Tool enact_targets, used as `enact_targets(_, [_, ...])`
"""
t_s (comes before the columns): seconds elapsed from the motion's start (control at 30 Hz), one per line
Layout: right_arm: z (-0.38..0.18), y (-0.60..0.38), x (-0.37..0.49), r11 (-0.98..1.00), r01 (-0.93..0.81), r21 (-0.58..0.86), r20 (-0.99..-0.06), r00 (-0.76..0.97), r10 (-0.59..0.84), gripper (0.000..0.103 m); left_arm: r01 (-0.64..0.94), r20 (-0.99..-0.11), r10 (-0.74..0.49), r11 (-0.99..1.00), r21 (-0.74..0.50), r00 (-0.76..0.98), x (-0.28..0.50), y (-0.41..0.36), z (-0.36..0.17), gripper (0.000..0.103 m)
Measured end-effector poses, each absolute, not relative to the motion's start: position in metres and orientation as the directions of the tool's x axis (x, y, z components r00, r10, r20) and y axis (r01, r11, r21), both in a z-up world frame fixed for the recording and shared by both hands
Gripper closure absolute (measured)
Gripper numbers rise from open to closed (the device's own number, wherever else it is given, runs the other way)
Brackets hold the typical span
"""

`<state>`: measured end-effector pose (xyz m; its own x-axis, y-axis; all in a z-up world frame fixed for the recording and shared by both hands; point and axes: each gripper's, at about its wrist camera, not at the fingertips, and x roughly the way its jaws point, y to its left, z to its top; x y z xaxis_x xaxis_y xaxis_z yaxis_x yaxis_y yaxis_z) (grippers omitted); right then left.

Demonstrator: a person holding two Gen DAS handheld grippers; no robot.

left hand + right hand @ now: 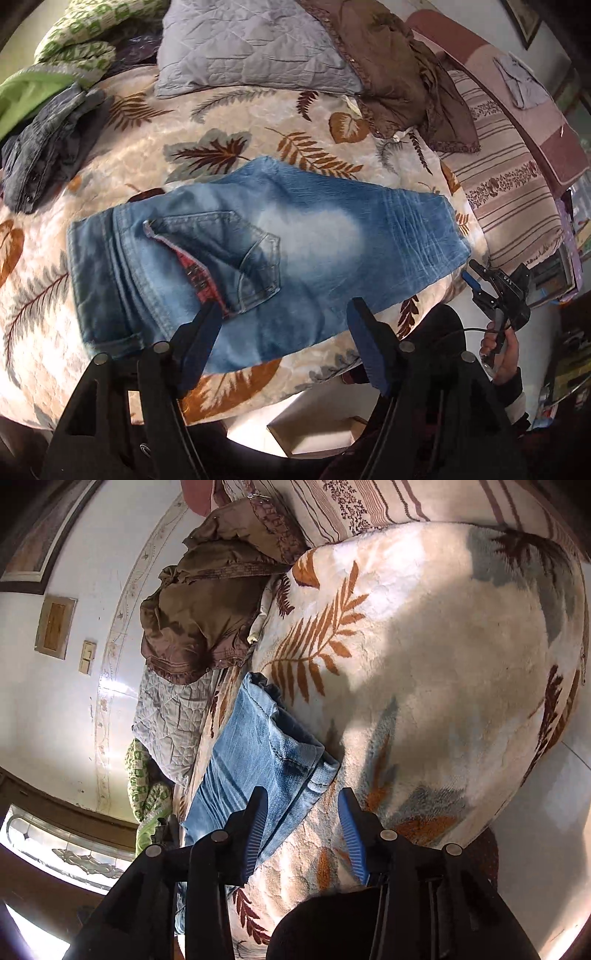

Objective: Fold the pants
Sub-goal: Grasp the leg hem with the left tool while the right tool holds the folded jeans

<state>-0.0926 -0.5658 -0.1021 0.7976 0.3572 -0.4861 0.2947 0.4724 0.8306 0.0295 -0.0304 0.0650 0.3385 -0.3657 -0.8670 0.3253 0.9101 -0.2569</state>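
Light blue jeans [280,240] lie folded on the leaf-patterned blanket [155,147], waistband to the left, back pocket up, fold edge to the right. My left gripper [284,310] is open and empty, hovering just above the jeans' near edge. My right gripper [301,797] is open and empty over the jeans' hem end [266,746] and the blanket [443,664]; it also shows in the left wrist view [476,277], held in a hand beside the jeans' right end.
A grey quilted pillow [251,48], a brown crumpled cloth [402,74] and a striped cover [509,177] lie at the back. Dark clothes [48,144] and green fabric [26,92] are piled at the left. The bed's near edge drops to the floor [314,417].
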Motion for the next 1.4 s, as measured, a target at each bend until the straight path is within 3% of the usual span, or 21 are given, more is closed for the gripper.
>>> enact_targets(0.13, [-0.112,-0.563,-0.088,0.425,0.287,0.858,-0.452,0.816,0.362,0.049,0.435,-0.880,-0.394,0.863,-0.255,0.264,0.065,-0.107,0.064,0.033])
enact_targets(0.43, [-0.111,-0.555,-0.069,0.439,0.230,0.868,-0.412,0.827,0.381,0.044,0.597,-0.889,-0.455,0.728,-0.337,0.052,0.100,-0.247,0.042,0.033])
enact_targets(0.7, [-0.117,-0.555,-0.065,0.427,0.177,0.887,-0.351,0.859,0.373,0.043,0.746,-0.954,-0.297,0.641,-0.180,0.025,0.145,-0.350,0.012,0.033])
enact_targets(0.83, [-0.119,-0.557,-0.064,0.421,0.163,0.892,-0.339,0.857,0.388,0.043,0.781,-0.965,-0.261,0.607,-0.149,0.019,0.170,-0.377,0.000,0.033])
enact_targets(1.3, [-0.120,-0.559,-0.065,0.418,0.156,0.895,-0.335,0.854,0.398,0.043,0.815,-0.971,-0.176,0.531,-0.233,-0.163,0.191,-0.403,-0.055,0.033])
enact_targets(1.4, [-0.119,-0.559,-0.064,0.419,0.157,0.894,-0.336,0.854,0.397,0.043,0.832,-0.970,-0.170,0.502,-0.236,-0.172,0.186,-0.408,-0.057,0.027])
